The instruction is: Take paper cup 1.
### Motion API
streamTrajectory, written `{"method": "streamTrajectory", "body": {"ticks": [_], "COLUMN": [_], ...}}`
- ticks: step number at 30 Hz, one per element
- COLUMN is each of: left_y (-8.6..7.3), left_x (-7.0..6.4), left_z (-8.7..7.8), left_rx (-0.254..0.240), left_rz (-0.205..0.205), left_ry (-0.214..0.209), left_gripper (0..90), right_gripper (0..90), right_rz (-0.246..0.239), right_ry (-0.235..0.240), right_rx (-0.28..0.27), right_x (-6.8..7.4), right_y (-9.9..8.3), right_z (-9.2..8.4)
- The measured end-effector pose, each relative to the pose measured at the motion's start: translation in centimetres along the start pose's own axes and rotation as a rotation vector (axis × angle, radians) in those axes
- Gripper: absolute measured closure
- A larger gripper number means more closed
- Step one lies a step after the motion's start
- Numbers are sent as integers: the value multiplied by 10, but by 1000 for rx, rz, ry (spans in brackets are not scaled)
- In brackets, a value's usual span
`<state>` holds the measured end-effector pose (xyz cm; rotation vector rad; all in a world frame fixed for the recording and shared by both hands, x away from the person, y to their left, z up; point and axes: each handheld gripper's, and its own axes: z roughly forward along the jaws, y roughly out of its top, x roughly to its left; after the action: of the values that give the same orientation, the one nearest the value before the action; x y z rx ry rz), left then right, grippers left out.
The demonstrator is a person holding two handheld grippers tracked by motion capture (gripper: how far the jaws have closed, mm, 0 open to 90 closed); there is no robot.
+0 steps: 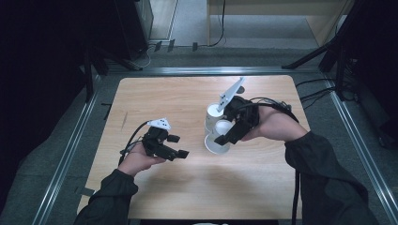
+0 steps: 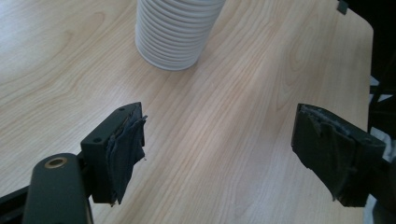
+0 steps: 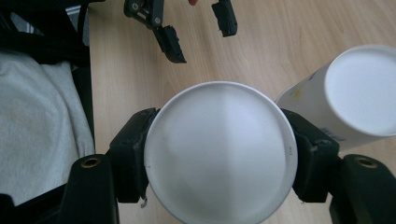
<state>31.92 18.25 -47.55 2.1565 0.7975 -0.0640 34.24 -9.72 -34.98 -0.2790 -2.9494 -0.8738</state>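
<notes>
A white paper cup [image 3: 219, 154] stands upside down, its round bottom facing the right gripper view. My right gripper [image 3: 219, 161] is shut on it, one pad on each side. In the high view this cup [image 1: 217, 142] is right of the table's middle, under the right gripper [image 1: 225, 136]. Just behind it stands a taller upside-down stack of cups [image 1: 211, 115], which sits beside the held cup [image 3: 355, 93]. My left gripper [image 1: 179, 146] hovers left of the cups, open, with bare wood between its jaws [image 2: 219, 149]. Stacked cup rims [image 2: 175, 35] lie ahead of it.
The wooden table [image 1: 155, 93] has bare room at the left, back and front. Dark stands and cables [image 1: 319, 93] crowd the floor around it. A grey cloth [image 3: 42, 130] lies past the table's edge in the right gripper view.
</notes>
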Motion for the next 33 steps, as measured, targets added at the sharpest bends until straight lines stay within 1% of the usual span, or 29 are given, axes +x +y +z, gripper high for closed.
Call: {"method": "streamTrajectory", "body": {"ticks": [4, 6, 7, 9, 10, 11, 12, 13, 15, 16, 17, 18, 19, 20, 21, 22, 23, 24, 25, 26, 27, 28, 29, 30, 31, 32, 33], "left_y": [1, 1, 1, 2, 2, 3, 3, 5, 8, 8, 11, 11, 13, 14, 16, 16, 19, 19, 21, 23, 24, 27, 27, 30, 30, 31, 31], "left_x": [-2, -2, -3, -4, -4, -6, -6, -7, -8, -8, -10, -11, -12, -13, -15, -15, -18, -18, -21, -22, -23, -24, -24, -25, -26, -27, -27], "left_z": [1, 2, 2, 4, 4, 5, 5, 7, 7, 7, 8, 9, 10, 12, 13, 13, 13, 13, 13, 13, 12, 12, 12, 12, 12, 12, 12], "left_rx": [3, 4, 6, 8, 8, 9, 9, 9, 3, 3, -4, -9, -4, 13, 25, 25, 36, 36, 38, 36, 36, 38, 38, 40, 35, 33, 33], "left_rz": [22, 28, 36, 48, 48, 58, 58, 69, 71, 71, 73, 77, 81, 88, 106, 106, 134, 134, 148, 159, 168, 179, 179, 199, 209, 211, 211], "left_ry": [-7, -8, -10, -16, -16, -17, -17, -23, -43, -43, -62, -71, -72, -67, -63, -63, -79, -79, -92, -105, -109, -126, -126, -146, -149, -160, -160], "left_gripper": [223, 226, 226, 226, 224, 212, 197, 177, 165, 151, 149, 150, 150, 150, 151, 157, 158, 158, 158, 158, 158, 159, 164, 167, 167, 167, 167], "right_gripper": [347, 349, 350, 351, 351, 351, 351, 352, 353, 353, 354, 354, 354, 354, 354, 354, 354, 354, 354, 354, 354, 354, 354, 354, 354, 354, 354], "right_rz": [-6, 2, 15, 27, 33, 46, 46, 55, 76, 76, 90, 88, 95, 99, 98, 98, 101, 101, 104, 104, 101, 101, 101, 103, 102, 99, 99], "right_ry": [2, 12, 19, 25, 23, 29, 29, 35, 47, 47, 49, 43, 48, 47, 45, 45, 49, 49, 51, 51, 45, 45, 45, 49, 49, 53, 53], "right_rx": [-30, -58, -62, -78, -88, -95, -95, -117, -136, -136, -155, -161, -165, -172, -173, -173, -195, -195, -211, -211, -218, -227, -227, -250, -260, -271, -271], "right_x": [-1, -1, -1, -1, -2, -2, -2, -4, -5, -5, -5, -6, -6, -6, -5, -5, -6, -6, -6, -6, -6, -6, -6, -6, -6, -6, -6], "right_y": [-16, -23, -27, -35, -39, -43, -43, -49, -54, -54, -59, -60, -62, -63, -64, -64, -65, -65, -64, -64, -64, -63, -63, -63, -63, -64, -64], "right_z": [14, 20, 23, 30, 34, 38, 38, 43, 47, 47, 51, 53, 54, 56, 57, 57, 58, 58, 59, 59, 61, 61, 61, 61, 61, 62, 62]}}
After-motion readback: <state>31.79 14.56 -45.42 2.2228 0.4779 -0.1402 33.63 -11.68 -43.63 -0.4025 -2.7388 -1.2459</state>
